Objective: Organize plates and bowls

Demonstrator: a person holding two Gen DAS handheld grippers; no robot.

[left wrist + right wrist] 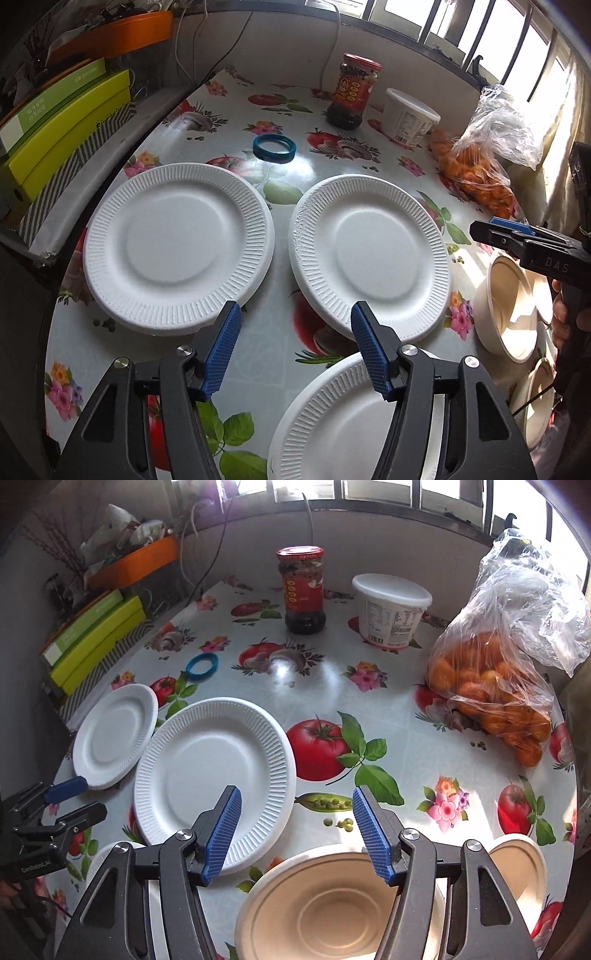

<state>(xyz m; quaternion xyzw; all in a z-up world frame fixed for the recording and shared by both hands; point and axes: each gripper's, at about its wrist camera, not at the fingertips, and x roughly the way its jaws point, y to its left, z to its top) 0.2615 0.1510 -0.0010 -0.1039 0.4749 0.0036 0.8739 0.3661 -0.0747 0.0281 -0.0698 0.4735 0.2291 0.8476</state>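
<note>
From the left wrist, the left gripper (295, 317) hangs with its blue-padded fingers (223, 350) apart and nothing between them, above the flowered oilcloth counter (258, 354). Three white ribbed foam plates lie singly: a far-left plate (177, 247), a middle plate (373, 254) just beside it, and a near plate (332, 424) under the right finger. At the right edge, the right gripper (480, 230) comes in above a beige paper bowl (506, 314). Nothing looks stacked yet, so the task seems at its start; the next move likely calls for pinching one plate's rim and laying it on another.

From the right wrist, the right gripper (297, 801) also stands released and empty, over a beige paper bowl (325, 908) with a second bowl (524, 867) beside it. Both bowls and all plates are empty. Farther back stand a red-lidded jar of dark sauce (304, 590), a lidded white tub (391, 609) whose contents are hidden, and a clear plastic bag (509, 635) of small orange fruit.
</note>
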